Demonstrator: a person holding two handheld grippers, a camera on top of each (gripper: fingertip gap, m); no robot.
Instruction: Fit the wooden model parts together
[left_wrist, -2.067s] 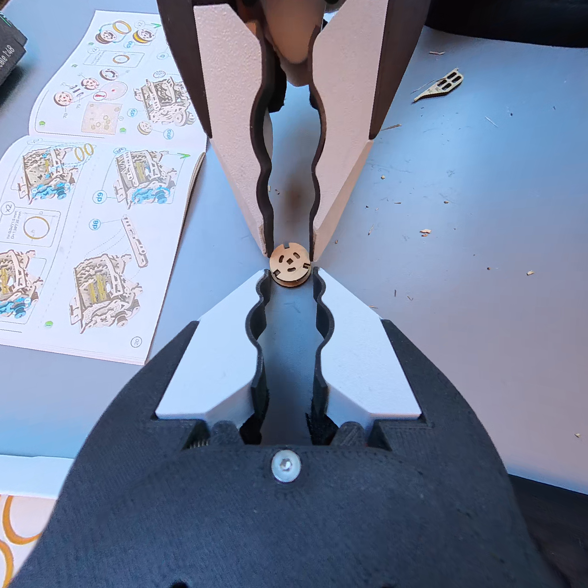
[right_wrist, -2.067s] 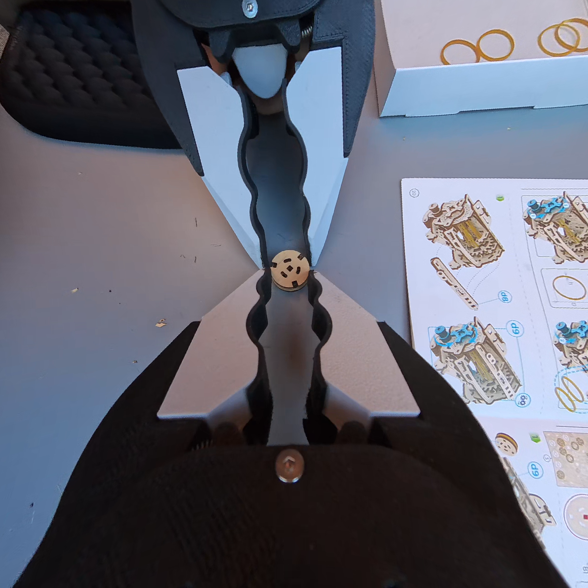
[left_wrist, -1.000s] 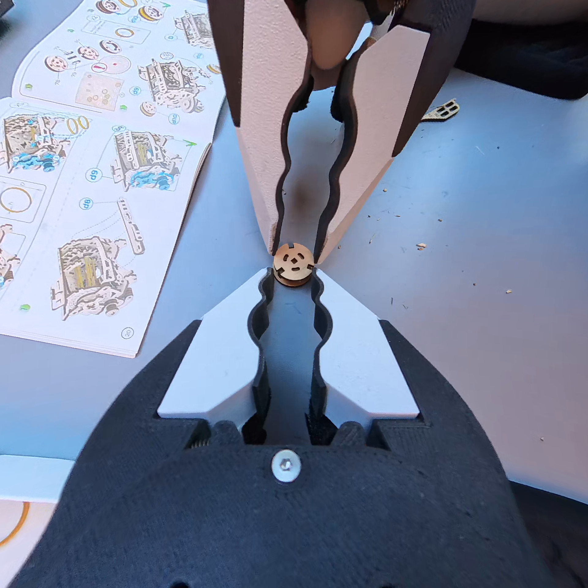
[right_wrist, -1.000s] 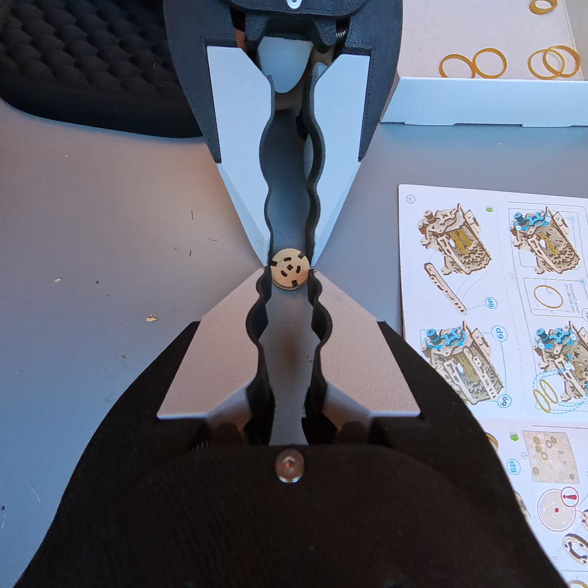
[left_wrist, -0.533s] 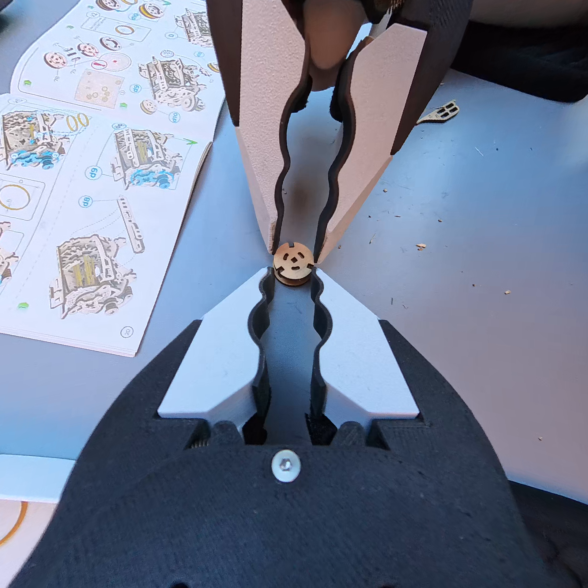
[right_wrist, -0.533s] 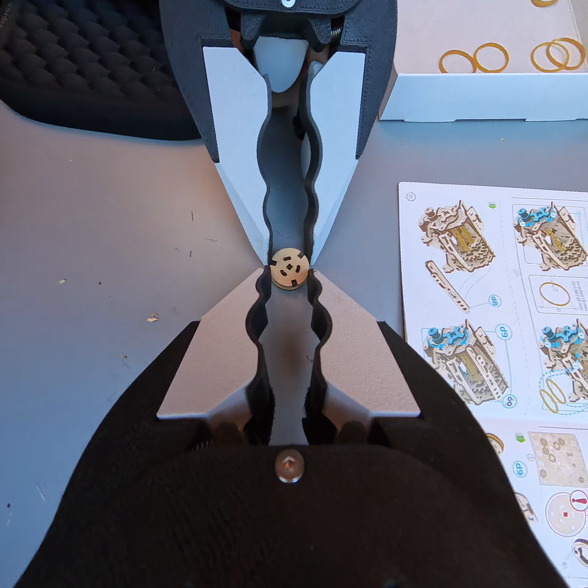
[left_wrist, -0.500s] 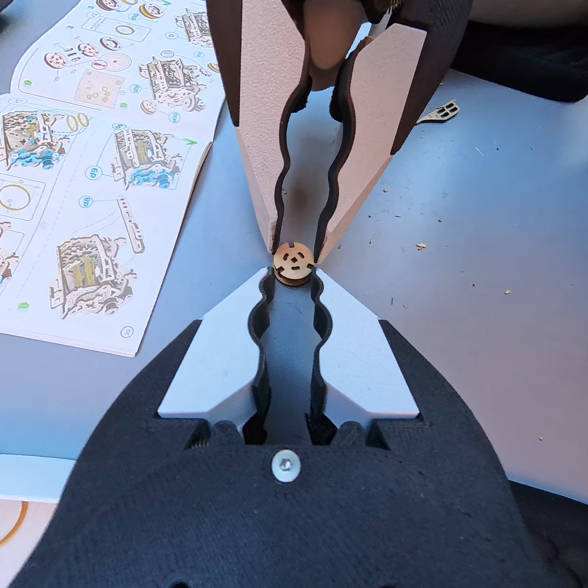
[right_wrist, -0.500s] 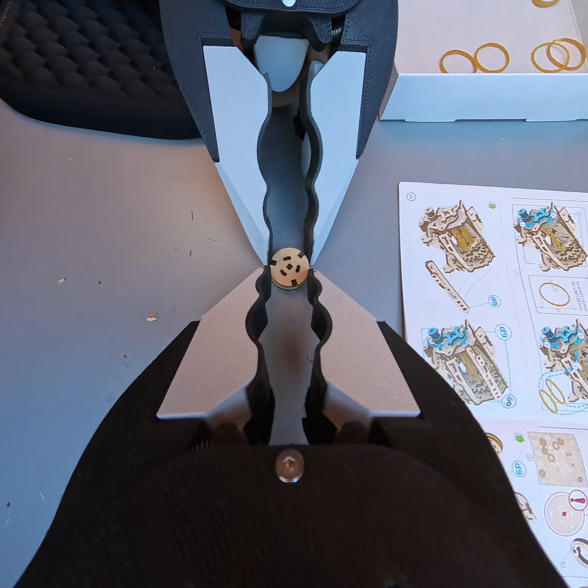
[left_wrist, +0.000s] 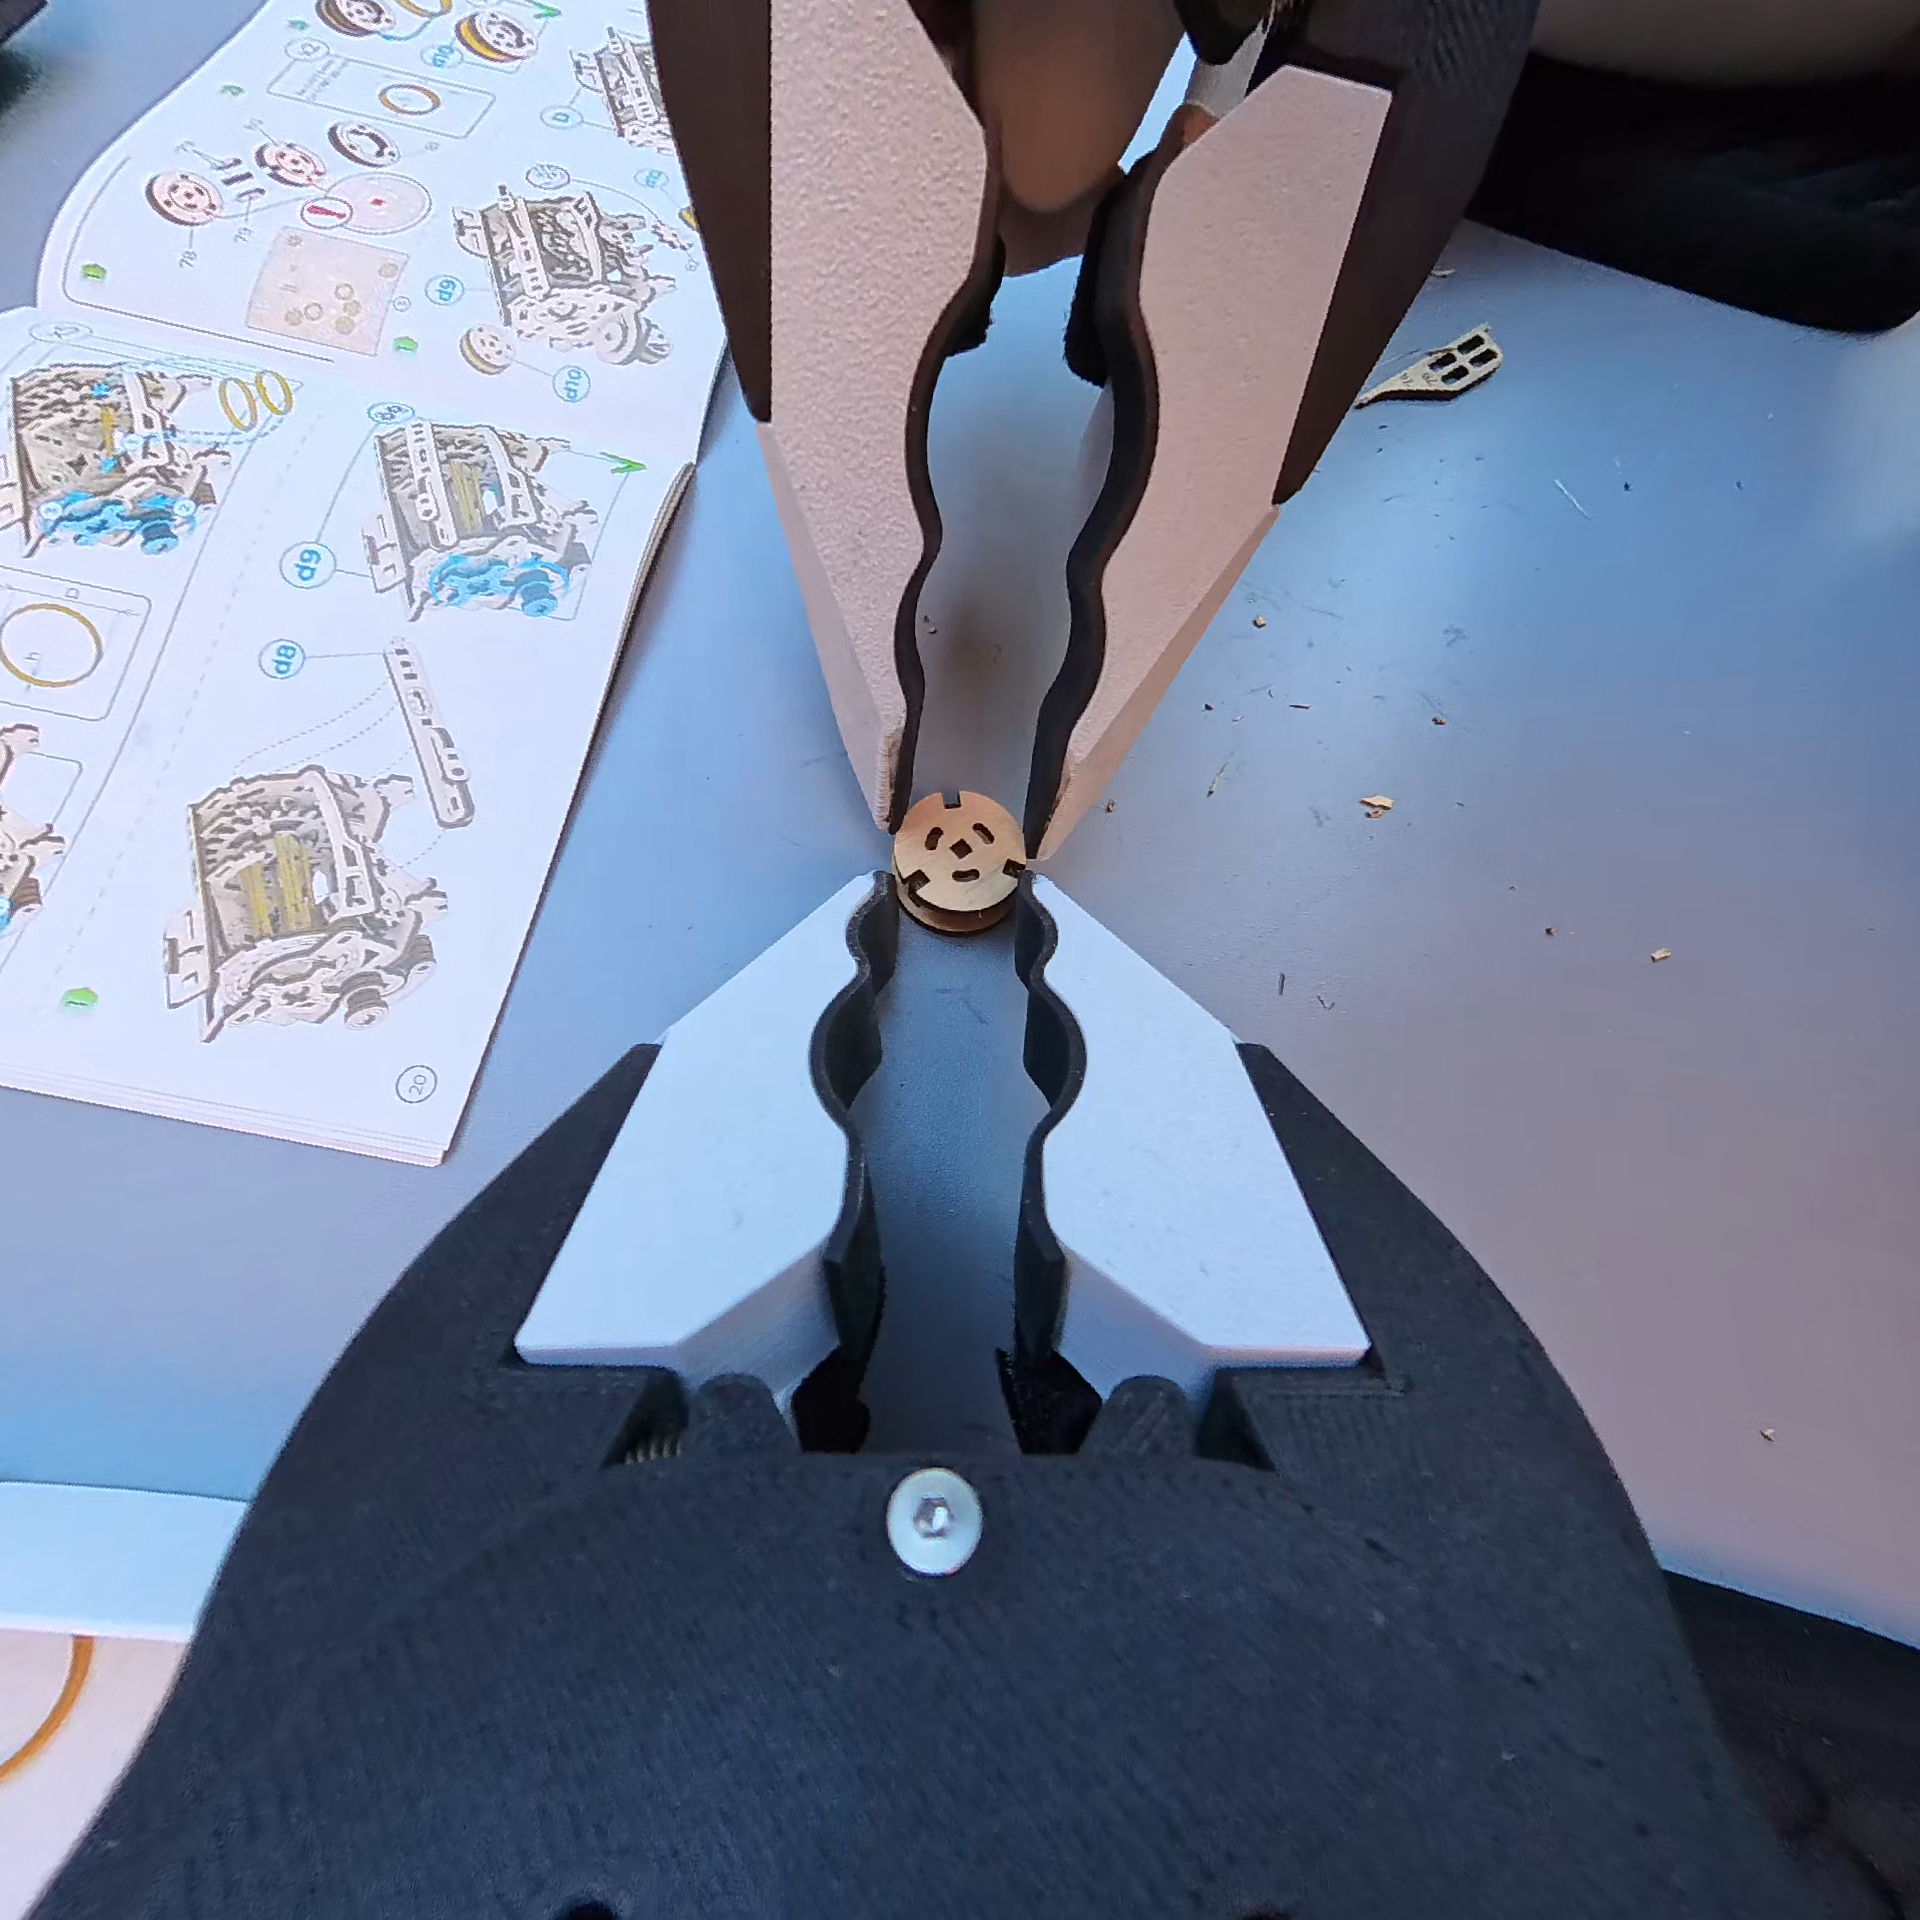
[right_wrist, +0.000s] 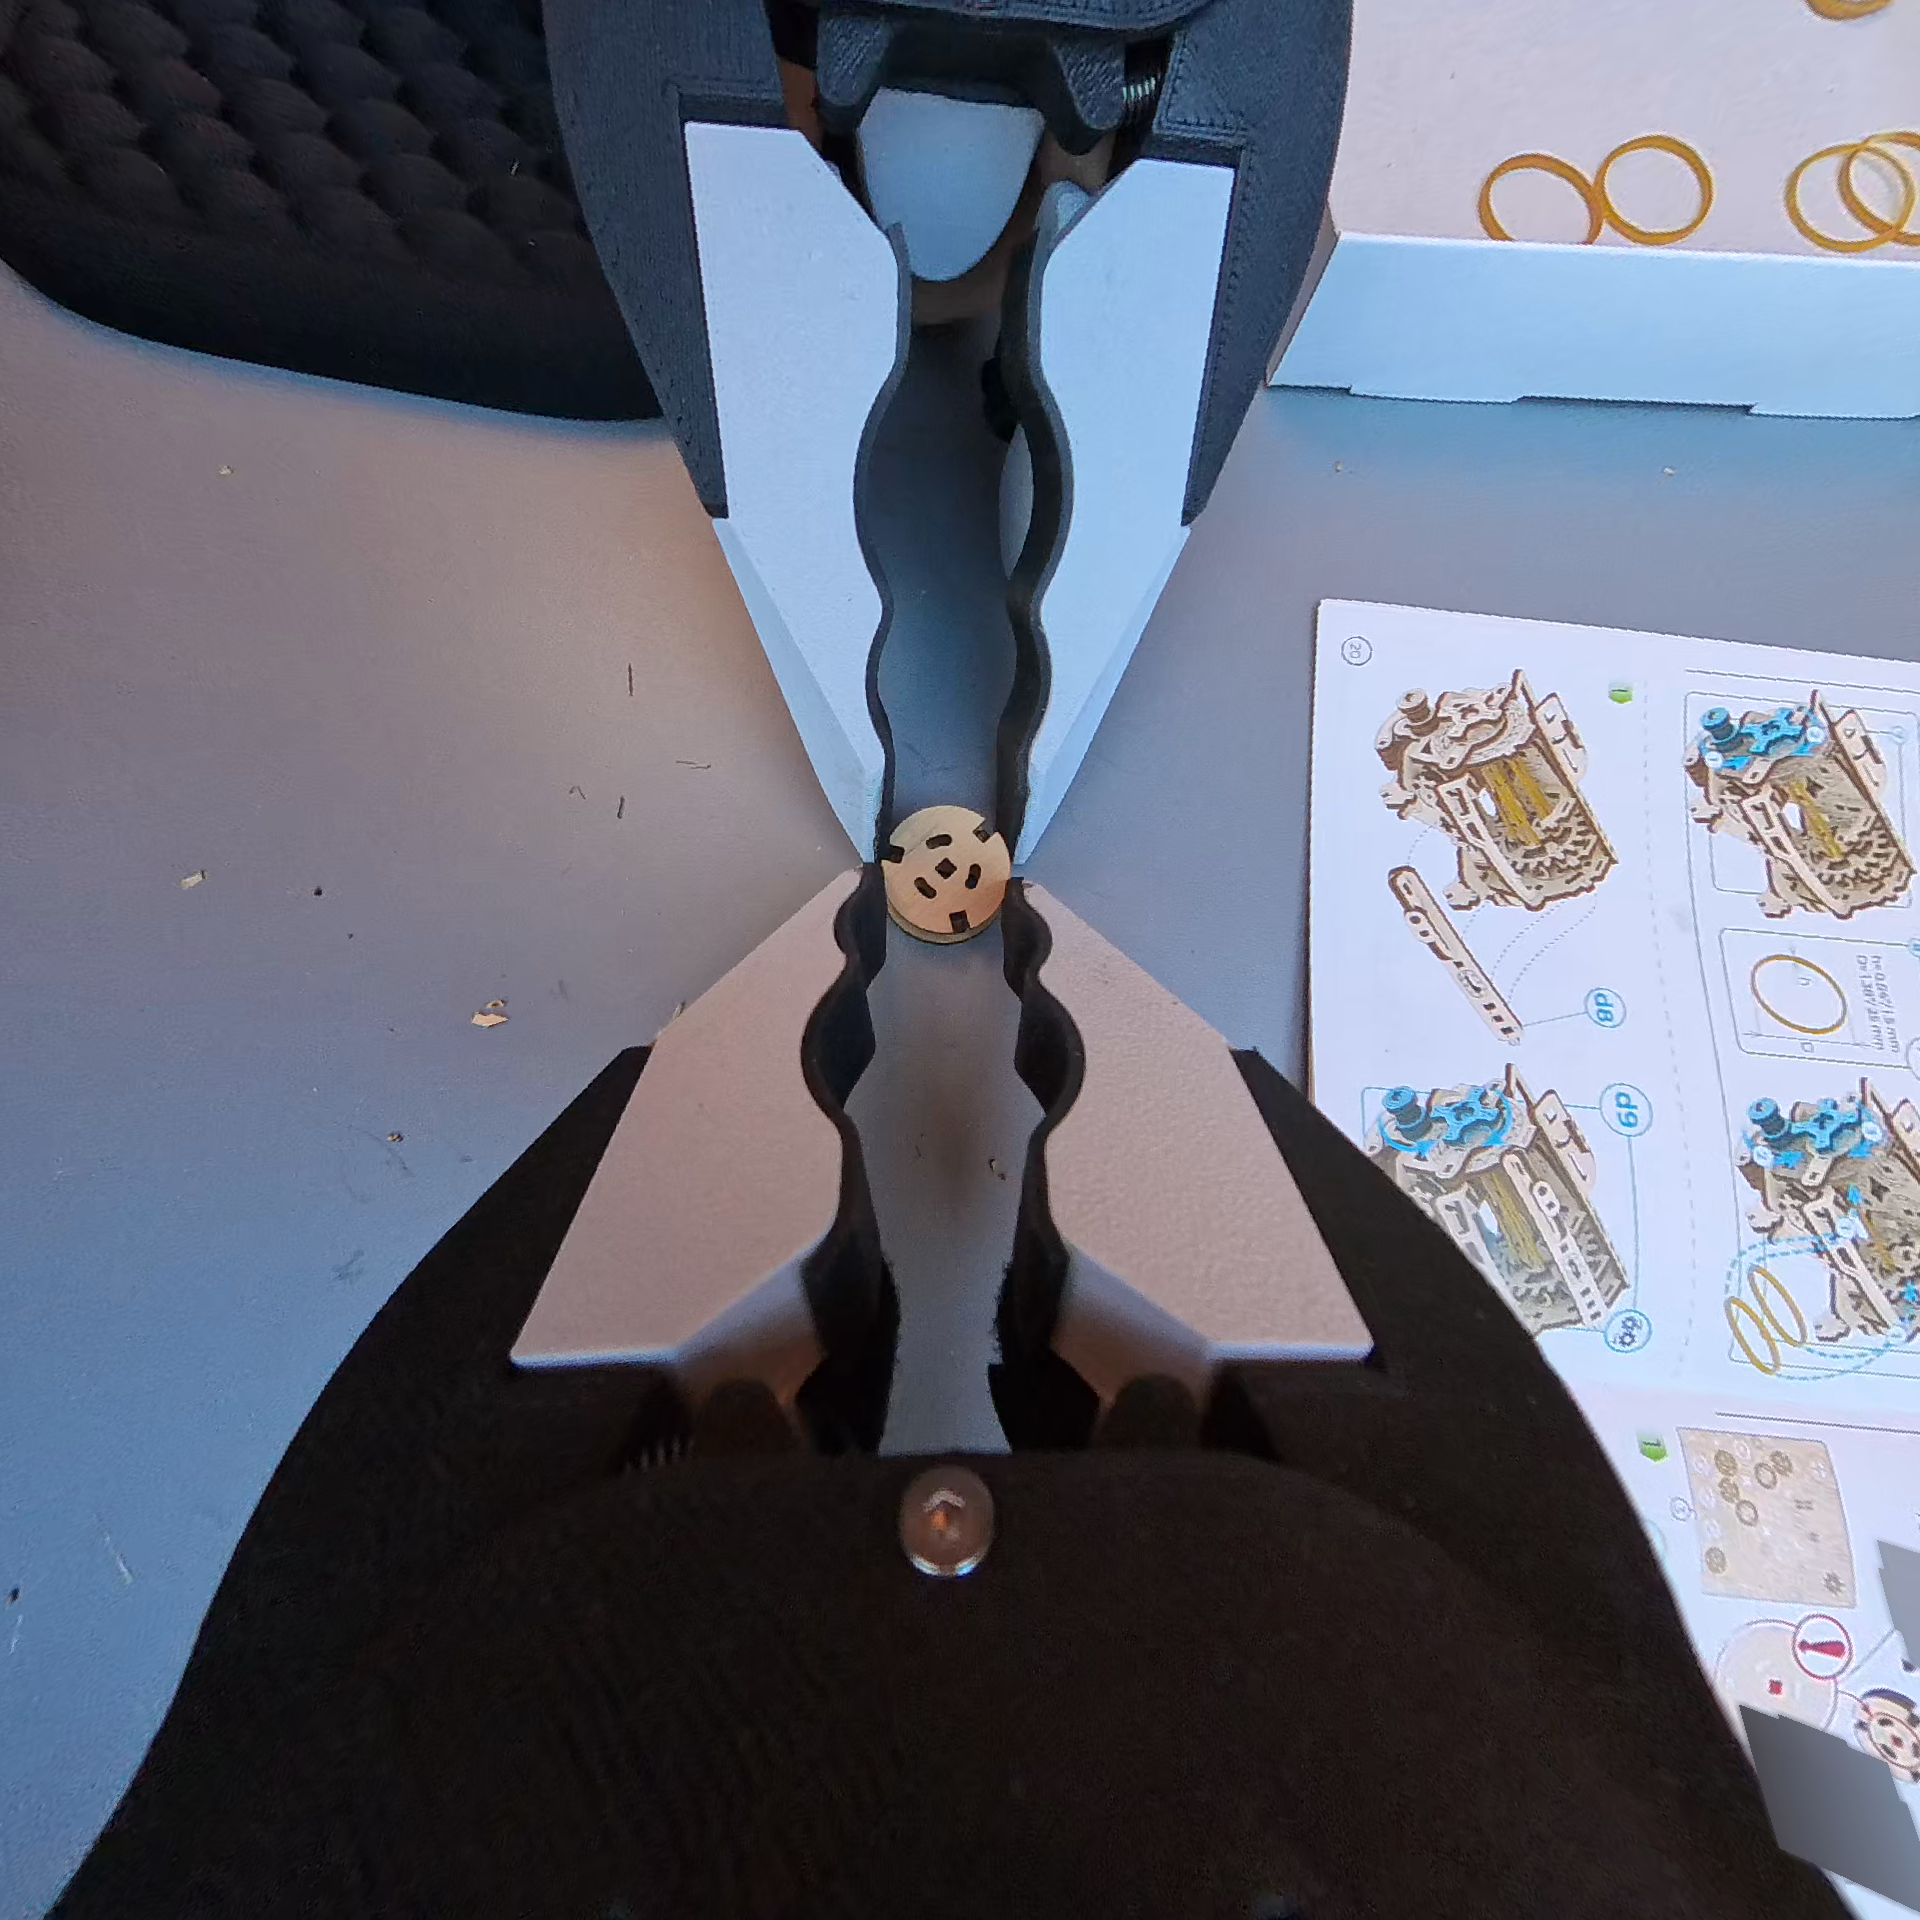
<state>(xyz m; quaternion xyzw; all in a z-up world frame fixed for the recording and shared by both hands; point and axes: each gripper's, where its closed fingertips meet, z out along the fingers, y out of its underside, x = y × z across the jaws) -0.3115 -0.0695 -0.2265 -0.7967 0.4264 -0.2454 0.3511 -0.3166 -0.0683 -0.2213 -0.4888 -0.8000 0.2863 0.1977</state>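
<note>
Two grippers' fingers tip to tip, all clamped on one wooden disc stack, bare table alongside.

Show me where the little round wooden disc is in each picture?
Left wrist view: the disc sits just above centre, pinched between both sets of jaws.
Right wrist view: the disc is again just above centre, at the same meeting point.
Shared landmark: the booklet, left in the left view and right in the right view.

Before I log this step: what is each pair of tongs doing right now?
Left tongs: closed on the round wooden disc stack, at its near side.
Right tongs: closed on the same wooden disc stack, from the opposite side.
</note>
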